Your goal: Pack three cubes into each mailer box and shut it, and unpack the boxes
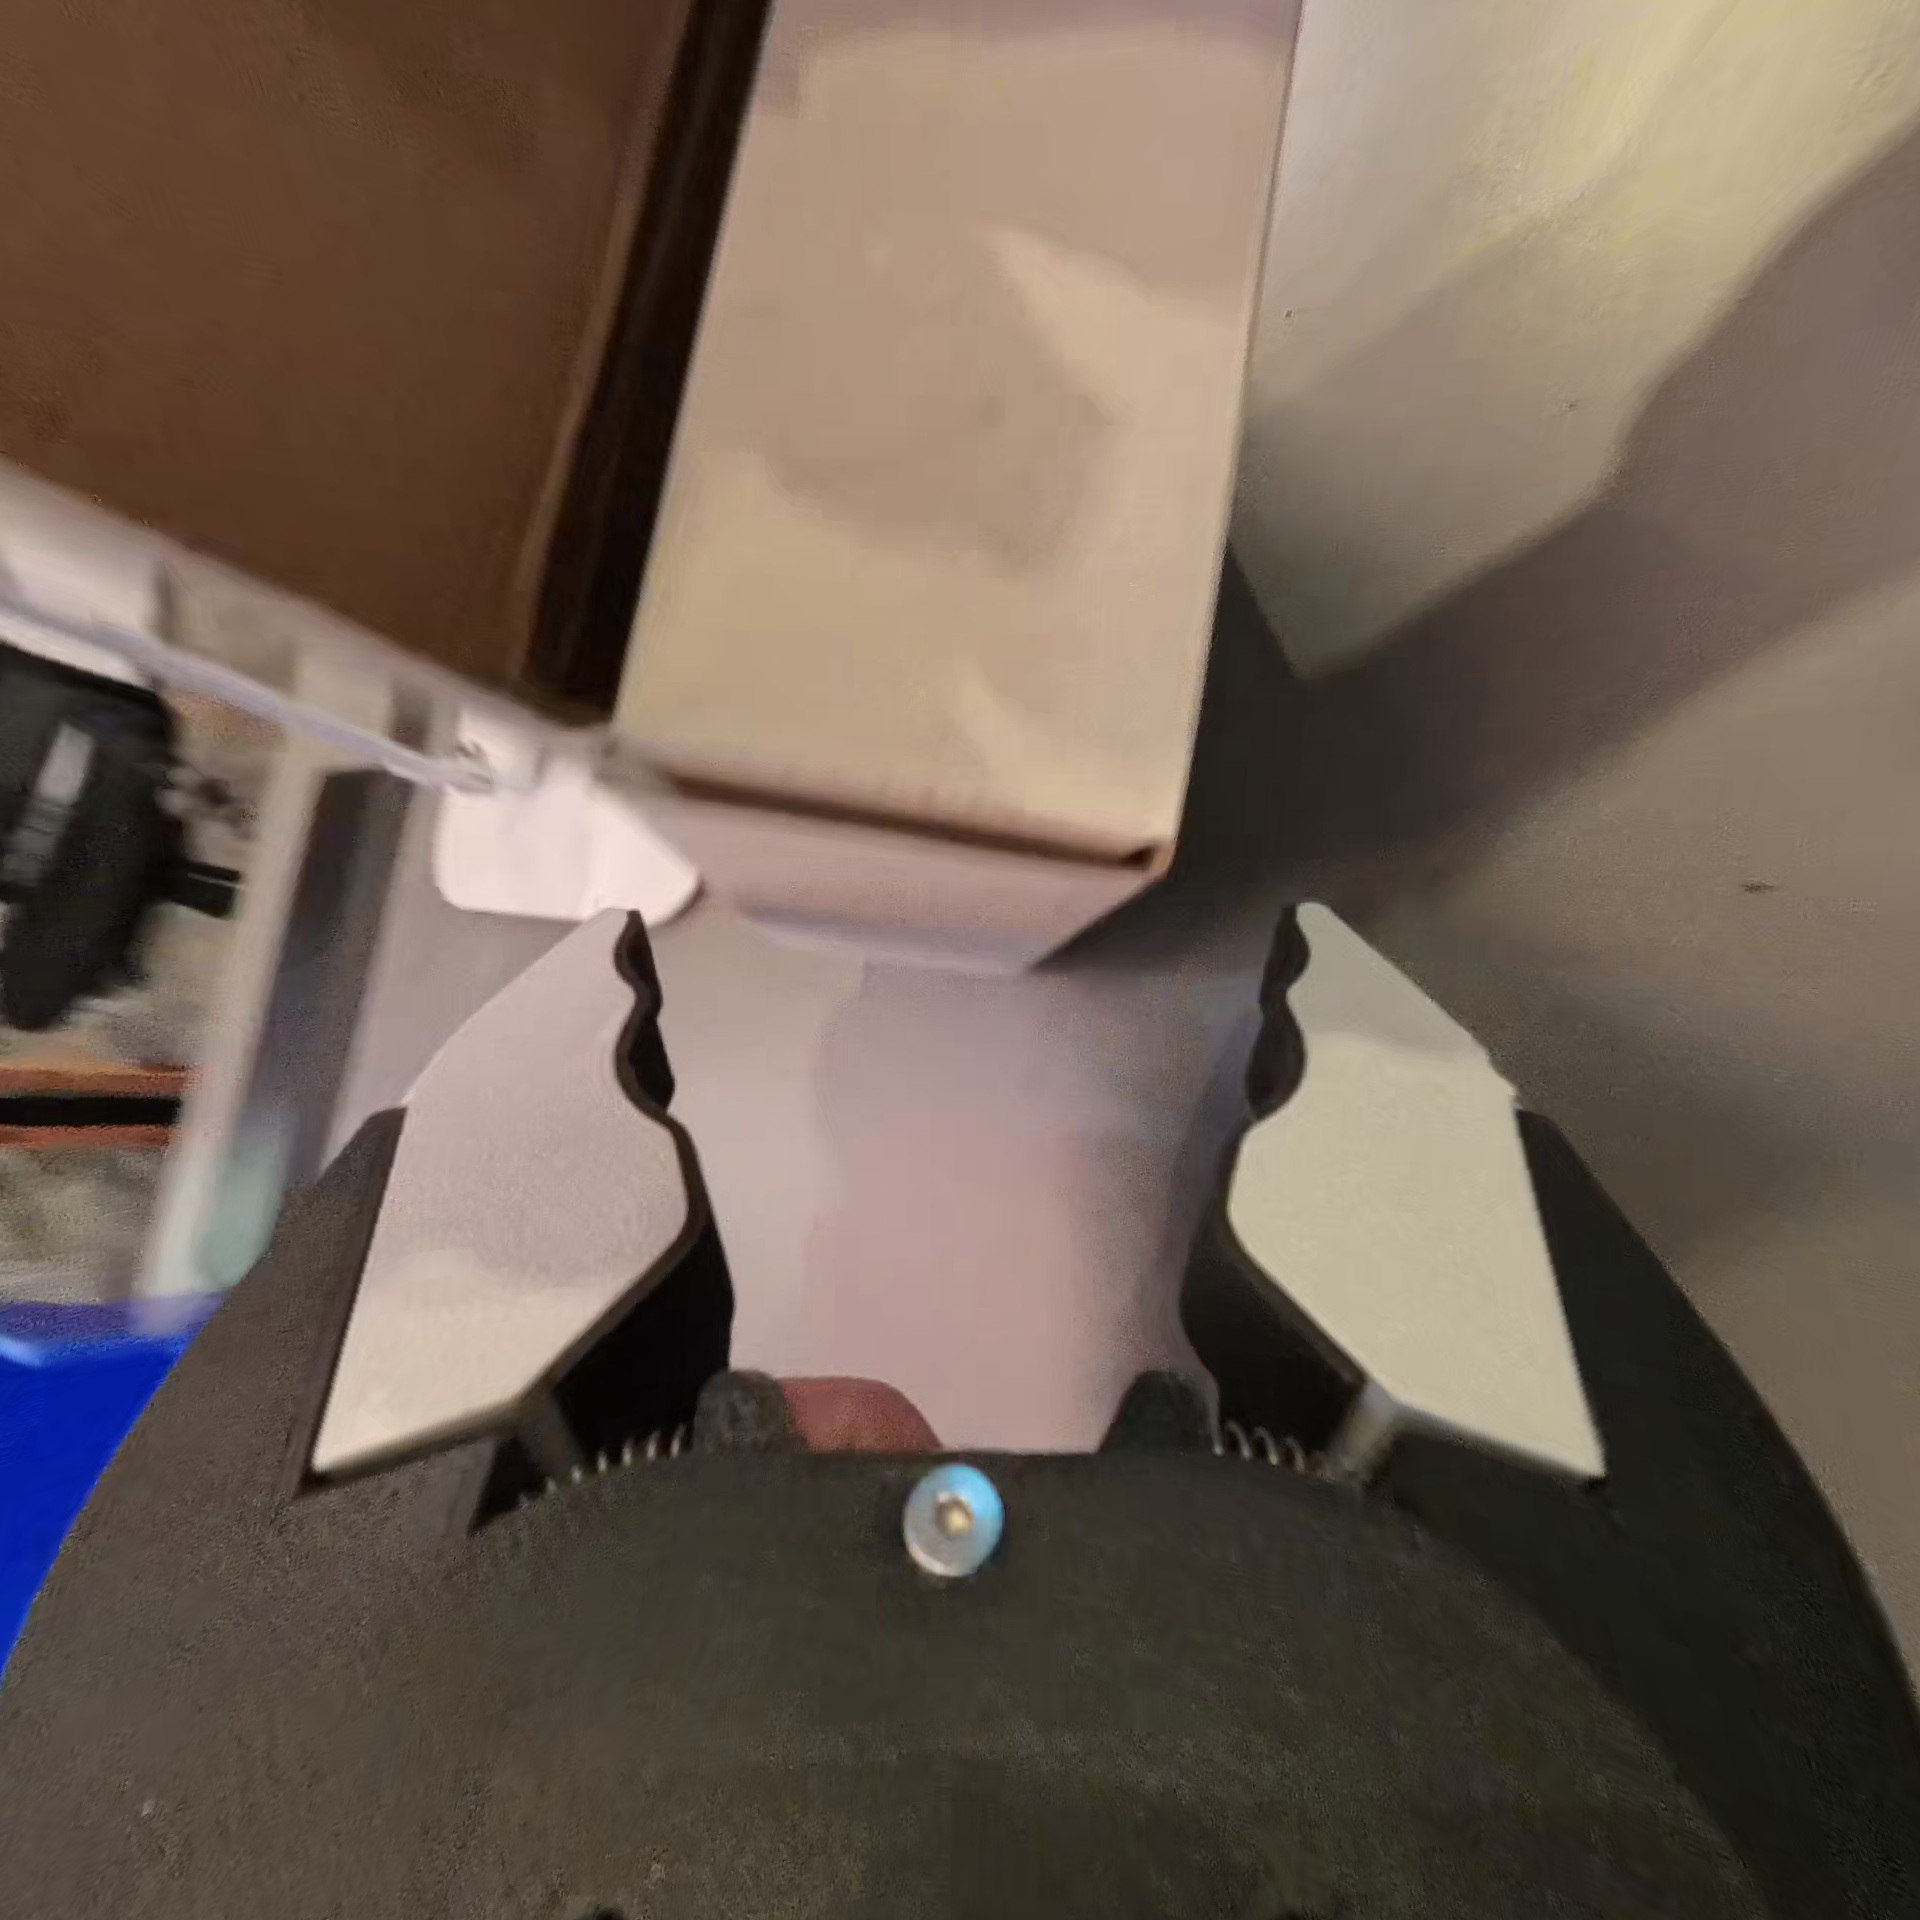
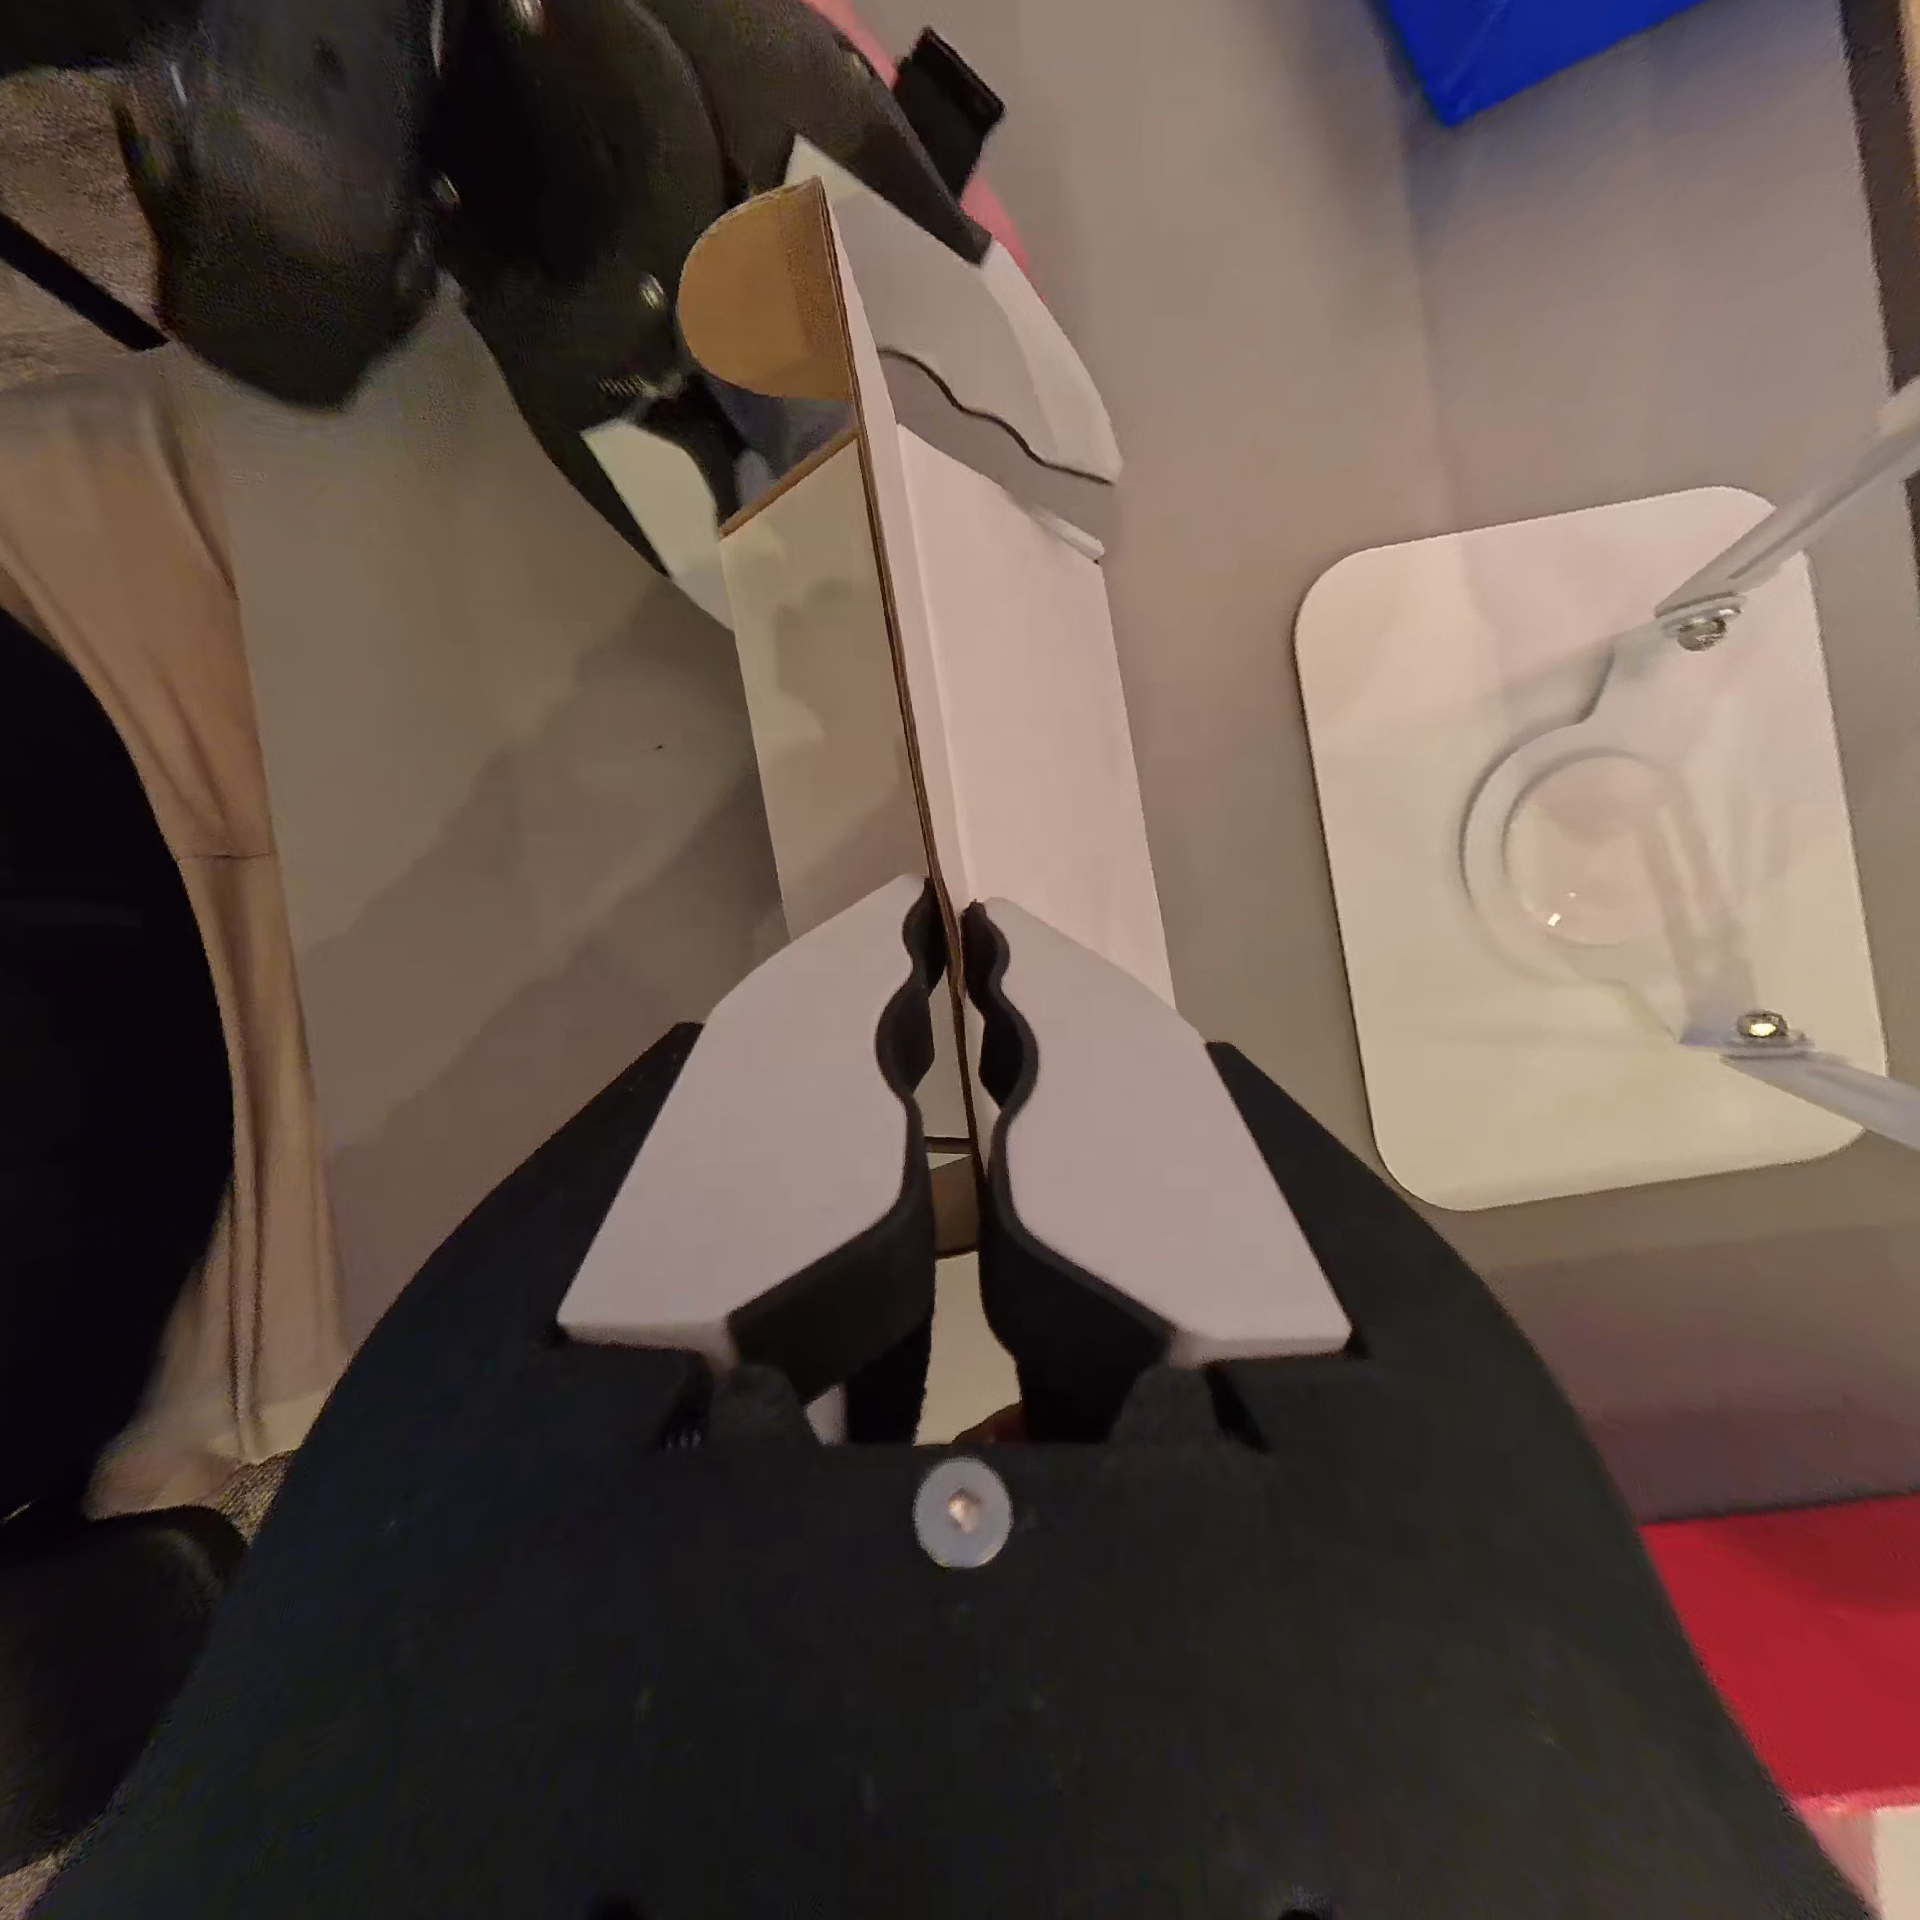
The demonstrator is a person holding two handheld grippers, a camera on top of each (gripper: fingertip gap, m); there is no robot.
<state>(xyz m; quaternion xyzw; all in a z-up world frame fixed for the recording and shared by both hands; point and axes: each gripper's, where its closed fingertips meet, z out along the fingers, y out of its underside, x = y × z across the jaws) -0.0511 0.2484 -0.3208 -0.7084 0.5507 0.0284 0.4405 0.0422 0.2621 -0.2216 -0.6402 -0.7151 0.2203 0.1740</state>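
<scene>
A white mailer box (image 2: 1029, 727) with a brown inside (image 1: 312, 312) stands on the grey table, partly open. My right gripper (image 2: 948, 935) is shut on the thin edge of the box's upright panel at its near end. My left gripper (image 1: 961, 987) is open and empty, with the box's white end wall (image 1: 935, 468) just ahead of its fingertips. In the right wrist view, the left gripper's fingers (image 2: 997, 426) stand on either side of the box's far end. No cubes are in view.
A white base plate with a clear lens and thin metal arms (image 2: 1558, 831) sits on the table to the right of the box. A blue container (image 2: 1507, 52) is at the back right and a red surface (image 2: 1766, 1662) at the near right. A person's beige garment (image 2: 156, 623) is on the left.
</scene>
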